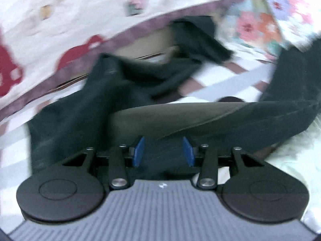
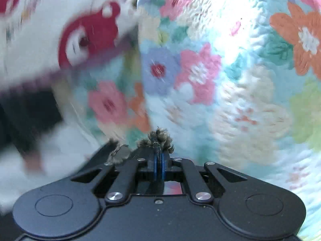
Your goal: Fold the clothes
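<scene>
Risk: right gripper [image 2: 159, 167] fingers pinch only a frayed edge of the dark garment [image 1: 84, 110] sprawled on the bed; cloth may slip out. Left gripper [image 1: 164, 150] fingers spread above it, holding nothing

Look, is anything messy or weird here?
Yes. The dark garment lies crumpled and twisted, not flat. The right gripper is shut on a frayed, fuzzy bit of fabric, sticking out raggedly. The left gripper is open over the garment.
</scene>
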### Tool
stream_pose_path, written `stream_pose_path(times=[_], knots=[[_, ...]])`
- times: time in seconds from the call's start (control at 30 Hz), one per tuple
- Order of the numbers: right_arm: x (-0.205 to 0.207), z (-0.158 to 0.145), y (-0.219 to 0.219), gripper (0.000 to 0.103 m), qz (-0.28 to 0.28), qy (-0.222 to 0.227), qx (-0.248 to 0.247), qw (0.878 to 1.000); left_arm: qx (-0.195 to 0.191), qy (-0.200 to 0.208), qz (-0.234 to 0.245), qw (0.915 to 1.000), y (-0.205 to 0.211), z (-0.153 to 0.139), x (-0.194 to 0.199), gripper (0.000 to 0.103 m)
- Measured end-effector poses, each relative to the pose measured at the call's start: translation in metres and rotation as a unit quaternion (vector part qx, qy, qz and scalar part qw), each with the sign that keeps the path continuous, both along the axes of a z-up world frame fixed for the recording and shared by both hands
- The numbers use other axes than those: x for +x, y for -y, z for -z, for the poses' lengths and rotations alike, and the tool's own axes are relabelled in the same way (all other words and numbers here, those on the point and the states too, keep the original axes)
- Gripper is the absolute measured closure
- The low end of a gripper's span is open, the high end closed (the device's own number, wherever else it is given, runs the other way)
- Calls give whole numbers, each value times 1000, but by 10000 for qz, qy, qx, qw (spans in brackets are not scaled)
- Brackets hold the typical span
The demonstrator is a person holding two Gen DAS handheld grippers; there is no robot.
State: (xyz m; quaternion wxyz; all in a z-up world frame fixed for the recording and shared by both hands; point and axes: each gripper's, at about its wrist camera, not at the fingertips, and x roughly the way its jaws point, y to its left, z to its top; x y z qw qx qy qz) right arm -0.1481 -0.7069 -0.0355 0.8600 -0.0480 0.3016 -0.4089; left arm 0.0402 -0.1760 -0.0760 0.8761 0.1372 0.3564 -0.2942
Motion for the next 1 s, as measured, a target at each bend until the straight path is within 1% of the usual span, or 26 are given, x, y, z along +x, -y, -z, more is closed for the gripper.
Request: stream_pose_path(times=[0.07, 0.17, 0.2, 0.27, 0.3, 0.33, 0.4, 0.47, 0.5, 0.57, 0.6, 0.63, 0.7, 0.77, 0.8, 0.83, 0.87, 0.9, 0.93, 0.97, 1.0], knots=[[-13, 23, 14, 98, 154, -346, 97, 9992, 97, 12, -384, 9992, -23, -9, 3, 53], [-32, 58, 20, 98, 459, -373, 342, 9977, 390, -144, -929, 9948, -66, -16, 8, 50], [-37, 68, 19, 98, 541, -325, 422, 9971, 492, -224, -1074, 9927, -80, -18, 10, 50], [-47, 81, 16, 98, 617, -205, 581, 9962, 647, -415, -1240, 9893, -107, -21, 12, 46], [-50, 86, 17, 97, 629, -183, 625, 9959, 675, -516, -1277, 9882, -120, -22, 14, 44], [-52, 90, 17, 97, 640, -160, 669, 9956, 704, -628, -1318, 9868, -131, -22, 16, 40], [-55, 96, 18, 97, 649, -17, 786, 9948, 746, -881, -1407, 9833, -148, -16, 21, 40], [-57, 95, 20, 97, 571, 233, 953, 9935, 693, -1122, -1451, 9806, -160, -8, 25, 40], [-56, 95, 20, 96, 506, 306, 1008, 9931, 595, -1305, -1386, 9799, -163, -3, 29, 40], [-54, 93, 22, 95, 375, 428, 1101, 9923, 388, -1577, -1016, 9815, -161, 4, 36, 38], [-51, 92, 23, 94, 289, 449, 1133, 9921, 345, -1637, -869, 9821, -158, 8, 40, 37], [-48, 91, 24, 94, 185, 451, 1161, 9920, 381, -1625, -815, 9826, -155, 11, 45, 37], [-43, 88, 23, 94, -22, 421, 1195, 9919, 397, -1714, -791, 9812, -149, 20, 56, 34], [-41, 84, 21, 94, -195, 417, 1216, 9915, 366, -2027, -952, 9739, -143, 30, 65, 29], [-41, 82, 20, 94, -256, 428, 1230, 9911, 390, -2131, -1010, 9710, -139, 34, 67, 29], [-42, 81, 20, 94, -314, 454, 1232, 9908, 478, -2147, -999, 9704, -135, 36, 66, 29], [-44, 81, 20, 93, -369, 494, 1221, 9906, 565, -2163, -989, 9697, -131, 39, 65, 34], [-45, 82, 19, 90, -423, 533, 1210, 9903, 652, -2178, -978, 9689, -127, 41, 64, 42], [-47, 82, 19, 89, -477, 573, 1200, 9900, 739, -2193, -968, 9680, -123, 43, 63, 71], [-49, 82, 18, 89, -568, 602, 1148, 9899, 791, -2129, -942, 9693, -119, 42, 61, 77], [-52, 83, 15, 86, -696, 622, 1057, 9900, 788, -1943, -894, 9737, -115, 35, 57, 79]])
